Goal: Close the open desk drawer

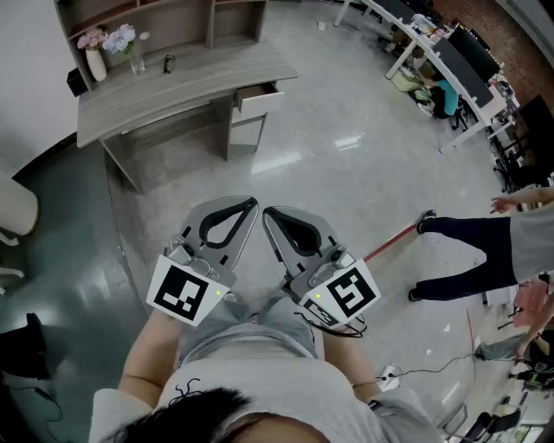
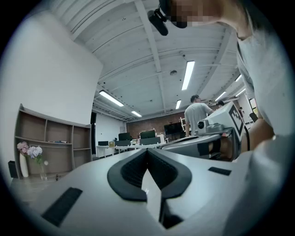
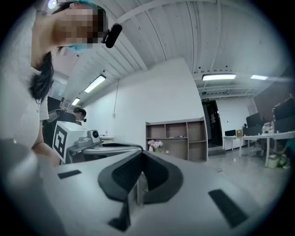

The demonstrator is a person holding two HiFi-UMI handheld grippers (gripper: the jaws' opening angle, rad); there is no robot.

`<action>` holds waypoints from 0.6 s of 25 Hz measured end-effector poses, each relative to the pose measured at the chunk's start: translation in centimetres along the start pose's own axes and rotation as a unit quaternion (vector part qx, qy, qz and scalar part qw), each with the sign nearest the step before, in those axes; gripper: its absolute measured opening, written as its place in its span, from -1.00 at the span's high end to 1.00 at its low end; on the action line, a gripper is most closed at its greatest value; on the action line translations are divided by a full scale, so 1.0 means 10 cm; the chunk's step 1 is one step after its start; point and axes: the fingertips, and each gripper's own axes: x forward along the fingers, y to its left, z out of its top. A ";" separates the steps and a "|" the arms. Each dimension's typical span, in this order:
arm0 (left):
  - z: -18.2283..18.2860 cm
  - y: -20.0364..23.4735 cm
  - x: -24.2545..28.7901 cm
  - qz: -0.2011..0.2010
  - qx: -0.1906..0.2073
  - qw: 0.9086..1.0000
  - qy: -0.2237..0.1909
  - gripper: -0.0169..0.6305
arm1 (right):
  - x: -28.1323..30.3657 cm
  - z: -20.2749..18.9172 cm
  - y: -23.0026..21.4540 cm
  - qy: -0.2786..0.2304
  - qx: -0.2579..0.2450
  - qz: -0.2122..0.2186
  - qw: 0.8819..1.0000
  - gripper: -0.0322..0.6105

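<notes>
The grey desk (image 1: 173,86) stands far ahead at the upper left of the head view. Its top drawer (image 1: 258,97) sticks out, open, on the desk's right side. My left gripper (image 1: 253,204) and right gripper (image 1: 267,213) are held side by side close to my body, well short of the desk. Both are shut with nothing between the jaws. In the left gripper view the gripper (image 2: 147,150) points up and across the room. From the right gripper view, that gripper (image 3: 142,152) faces a distant shelf unit (image 3: 176,139).
A white vase of flowers (image 1: 96,54) and a glass vase (image 1: 137,57) stand on the desk. Shelves (image 1: 173,17) rise behind it. A person (image 1: 485,251) stands at the right beside a red pole (image 1: 391,242). Office desks (image 1: 450,52) line the far right, and cables (image 1: 415,372) lie on the floor.
</notes>
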 end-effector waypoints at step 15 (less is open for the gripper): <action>0.00 0.10 0.02 -0.004 0.000 1.000 -0.001 0.91 | 0.08 0.04 -0.04 -0.007 -0.001 -0.008 1.000 0.88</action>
